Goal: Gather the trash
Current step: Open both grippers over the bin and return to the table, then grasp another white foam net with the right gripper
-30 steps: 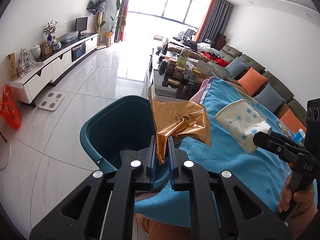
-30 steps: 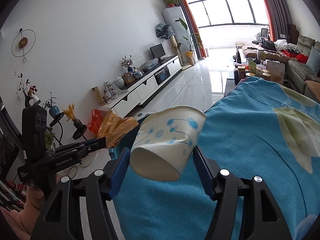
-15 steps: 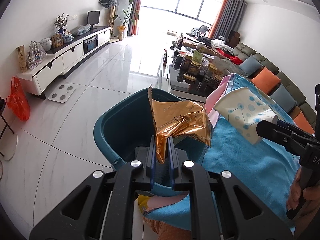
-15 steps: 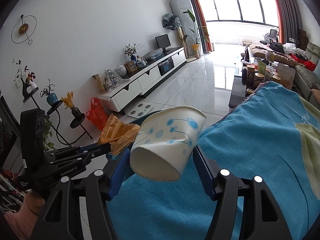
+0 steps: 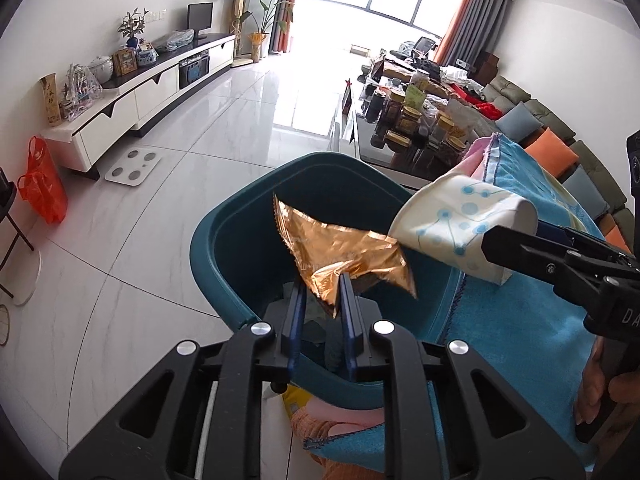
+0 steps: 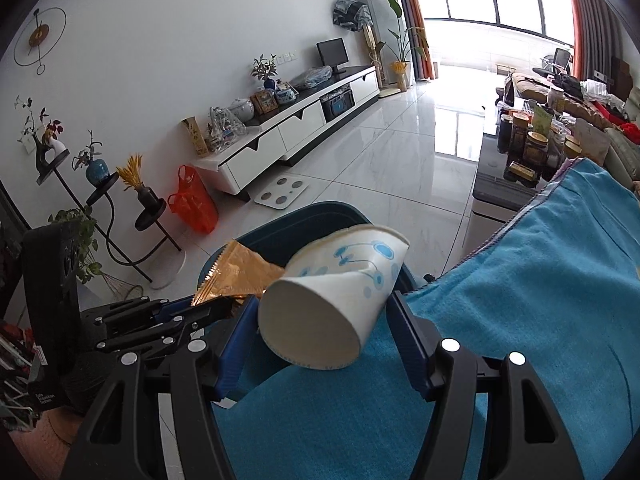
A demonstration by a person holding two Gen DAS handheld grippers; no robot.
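While the gold wrapper (image 5: pixel 344 252) hangs over the mouth of the teal bin (image 5: pixel 224 248) at the centre of the left wrist view, the left gripper (image 5: pixel 322 308) has just been easing its jaws apart, and a gap now shows between the wrapper's lower corner and the blue pads (image 5: pixel 295 312); it looks barely held, if at all. To its right, the crumpled paper cup (image 6: pixel 336 300) sits clamped between the jaws of the right gripper (image 6: pixel 326 334), lying on its side with its dented rim towards the bin, over the bin's near edge where the blue cloth (image 6: pixel 540 320) ends.

Judging by this, both pieces of trash are collected and carried to the bin, some dark scraps already lie at its bottom, and what is left is the drop of each.

Compared with a second ago, the bin fills far more of both views, the wrapper has gone from above the rim to well over the opening, and the cup has come off the cloth towards the bin. The white TV cabinet (image 5: pixel 132 104) sits at the upper left, well apart.
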